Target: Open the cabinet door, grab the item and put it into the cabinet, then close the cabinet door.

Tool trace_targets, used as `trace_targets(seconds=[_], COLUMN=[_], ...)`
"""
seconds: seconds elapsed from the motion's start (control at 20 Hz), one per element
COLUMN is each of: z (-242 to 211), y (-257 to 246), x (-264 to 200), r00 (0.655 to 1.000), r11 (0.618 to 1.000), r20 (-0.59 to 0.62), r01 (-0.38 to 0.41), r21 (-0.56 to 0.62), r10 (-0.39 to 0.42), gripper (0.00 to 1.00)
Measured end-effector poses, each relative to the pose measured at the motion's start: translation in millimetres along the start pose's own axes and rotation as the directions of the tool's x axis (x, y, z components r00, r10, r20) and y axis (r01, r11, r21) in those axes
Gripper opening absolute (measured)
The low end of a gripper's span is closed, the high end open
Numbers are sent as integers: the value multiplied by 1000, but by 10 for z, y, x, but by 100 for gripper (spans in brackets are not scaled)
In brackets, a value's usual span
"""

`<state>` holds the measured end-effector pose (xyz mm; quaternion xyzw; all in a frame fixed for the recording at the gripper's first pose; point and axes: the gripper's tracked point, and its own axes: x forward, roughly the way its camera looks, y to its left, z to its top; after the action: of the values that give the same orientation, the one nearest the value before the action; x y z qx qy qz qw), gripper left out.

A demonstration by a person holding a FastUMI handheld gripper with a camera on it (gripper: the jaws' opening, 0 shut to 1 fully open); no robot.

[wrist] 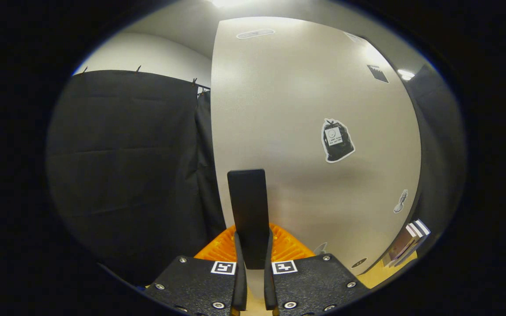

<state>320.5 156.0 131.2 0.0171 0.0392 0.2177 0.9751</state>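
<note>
The hand-held gripper point(253, 259) is clenched on a flat dark handle point(248, 210) that stands upright between its fingers. Just behind the handle is the pale cabinet door point(305, 109), which carries a sticker of a black bag point(337, 141). An orange ribbed item point(288, 246) lies below the handle, behind the fingers.

The camera is riding on the gripper point(253, 252), looking forward along its two fingers, sitting very near the pale cabinet door point(314, 145) ahead.
</note>
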Motion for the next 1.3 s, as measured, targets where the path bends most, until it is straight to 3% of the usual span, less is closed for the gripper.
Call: trace_targets(seconds=[0.65,1.05,1.3], z=[-8,6,4], y=[-157,-369,-498], x=[-446,-621,-713], r00=[999,988,954], r11=[1000,989,953], r20=[-34,-38,-27], r01=[4,149,296], r21=[4,-7,-56], r10=[-4,-149,-298], gripper=[16,16,15])
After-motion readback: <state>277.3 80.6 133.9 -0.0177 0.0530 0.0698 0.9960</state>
